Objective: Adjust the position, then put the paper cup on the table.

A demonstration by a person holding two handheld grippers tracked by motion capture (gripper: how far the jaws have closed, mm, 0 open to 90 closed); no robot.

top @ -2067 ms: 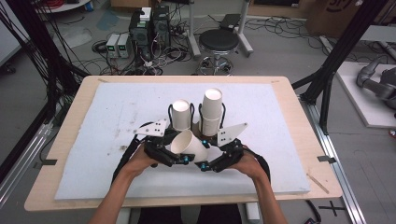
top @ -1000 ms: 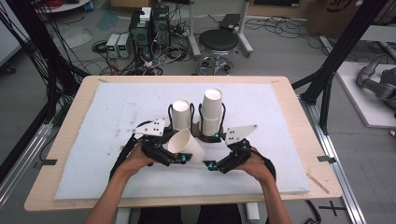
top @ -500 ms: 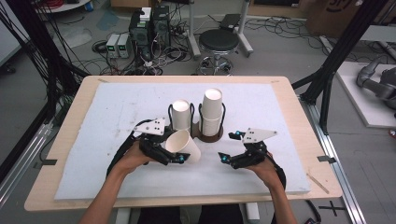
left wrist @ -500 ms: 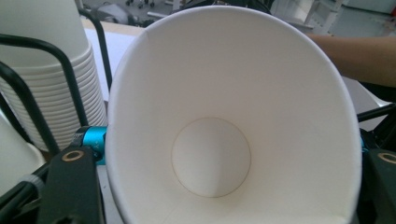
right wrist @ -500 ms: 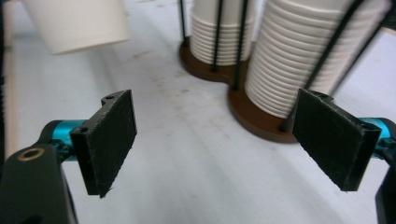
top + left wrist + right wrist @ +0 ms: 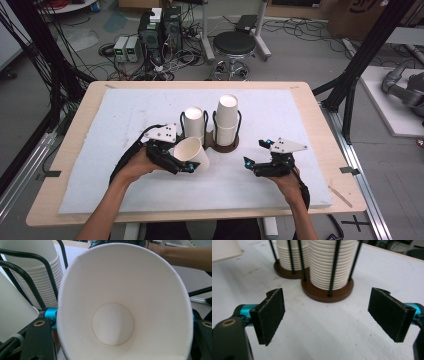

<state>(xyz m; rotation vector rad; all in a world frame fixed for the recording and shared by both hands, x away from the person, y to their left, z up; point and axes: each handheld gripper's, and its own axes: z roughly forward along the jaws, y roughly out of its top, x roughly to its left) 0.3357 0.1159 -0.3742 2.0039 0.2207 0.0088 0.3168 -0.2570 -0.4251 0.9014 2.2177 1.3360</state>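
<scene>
One paper cup (image 6: 192,152) clamped sideways in left gripper (image 6: 175,161), just in front of the cup rack (image 6: 218,144); right gripper (image 6: 256,166) spread wide, empty, off to the side; keep squeeze light or wall buckles; two cup stacks (image 6: 226,120) sit beyond.

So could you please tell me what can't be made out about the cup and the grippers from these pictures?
- Left gripper: its pads, hidden behind the paper cup in the left gripper view.
- Cup's outer wall: unseen there, mouth faces the camera.
- Stacked cups: tops cut off by the top edge of the right gripper view.
</scene>
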